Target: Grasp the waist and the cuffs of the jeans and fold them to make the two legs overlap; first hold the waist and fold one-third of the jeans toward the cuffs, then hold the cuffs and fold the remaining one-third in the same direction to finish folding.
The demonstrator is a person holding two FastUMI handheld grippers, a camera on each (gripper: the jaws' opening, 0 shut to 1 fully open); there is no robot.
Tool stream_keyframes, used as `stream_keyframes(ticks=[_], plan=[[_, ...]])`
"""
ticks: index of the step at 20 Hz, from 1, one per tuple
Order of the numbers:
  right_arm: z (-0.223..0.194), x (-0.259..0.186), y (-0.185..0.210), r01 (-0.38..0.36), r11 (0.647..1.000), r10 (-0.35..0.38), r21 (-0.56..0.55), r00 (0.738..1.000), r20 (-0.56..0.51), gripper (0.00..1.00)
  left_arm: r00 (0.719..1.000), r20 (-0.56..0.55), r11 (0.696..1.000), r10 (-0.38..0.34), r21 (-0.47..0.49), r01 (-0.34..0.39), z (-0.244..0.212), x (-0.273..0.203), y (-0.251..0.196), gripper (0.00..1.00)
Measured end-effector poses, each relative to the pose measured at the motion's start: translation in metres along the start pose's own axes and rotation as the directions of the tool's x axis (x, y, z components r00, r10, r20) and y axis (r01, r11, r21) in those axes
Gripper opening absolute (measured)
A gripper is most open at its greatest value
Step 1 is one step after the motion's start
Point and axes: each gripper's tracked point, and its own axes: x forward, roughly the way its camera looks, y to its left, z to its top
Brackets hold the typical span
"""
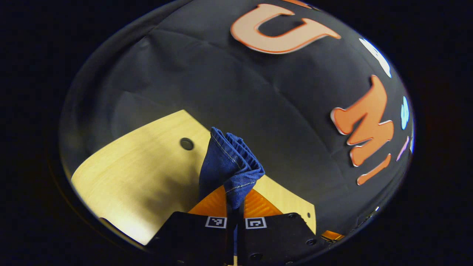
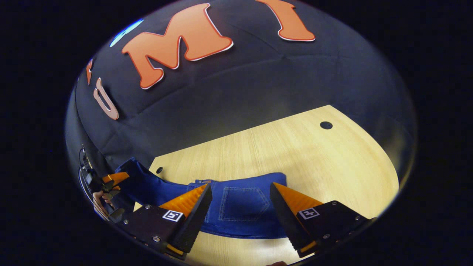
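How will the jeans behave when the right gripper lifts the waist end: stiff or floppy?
Probably floppy: the jeans sag in a curve between the table and the left gripper, which pinches bunched cuffs. Likely fairly heavy, since the denim looks thick. The open right gripper should grip them without slipping.

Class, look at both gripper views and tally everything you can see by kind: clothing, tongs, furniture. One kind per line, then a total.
Jeans: 1, blue jeans, one end pinched in the left tongs
Tongs: 2, the left tongs and the right tongs, which hang open over the back pocket
Table: 1, wooden table
Total: 4
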Motion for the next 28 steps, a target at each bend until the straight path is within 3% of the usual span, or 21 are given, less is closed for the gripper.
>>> stream_keyframes(ticks=[4,9,12,17,21,23,24,26,28], plan=[[0.025,-0.022,-0.043,-0.007,1.0,0.006,0.024,0.999,0.034,0.97,0.991,-0.02,0.991,-0.132,0.021,0.132,-0.033,-0.009,-0.115,0.04],[0.042,-0.052,-0.119,0.026,0.997,-0.031,0.072,0.997,0.074,0.98,0.974,-0.093,0.97,-0.206,0.11,0.215,-0.112,0.0,-0.222,0.04],[0.038,-0.065,-0.165,0.059,0.992,-0.067,0.11,0.995,0.072,0.97,0.956,-0.181,0.96,-0.229,0.118,0.253,-0.186,0.02,-0.266,0.04],[0.019,-0.076,-0.215,0.108,0.985,-0.115,0.135,0.992,0.047,0.97,0.928,-0.357,0.932,-0.107,0.289,0.219,-0.317,0.063,-0.267,0.04],[-0.001,-0.072,-0.226,0.115,0.986,-0.116,0.124,0.993,0.005,0.97,0.912,-0.407,0.867,0.046,0.47,0.165,-0.371,0.068,-0.233,0.04],[-0.008,-0.07,-0.227,0.114,0.986,-0.114,0.119,0.993,-0.01,0.97,0.913,-0.404,0.857,0.056,0.488,0.164,-0.374,0.067,-0.226,0.09],[-0.01,-0.068,-0.226,0.114,0.986,-0.113,0.119,0.993,-0.014,0.98,0.906,-0.421,0.861,0.035,0.473,0.186,-0.379,0.06,-0.233,0.19],[-0.01,-0.067,-0.22,0.114,0.986,-0.113,0.12,0.993,-0.014,0.97,0.883,-0.468,0.871,-0.03,0.422,0.253,-0.378,0.044,-0.247,0.59],[-0.012,-0.07,-0.211,0.112,0.986,-0.111,0.121,0.994,-0.014,0.97,0.884,-0.466,0.845,-0.029,0.462,0.271,-0.377,0.04,-0.255,0.98]])
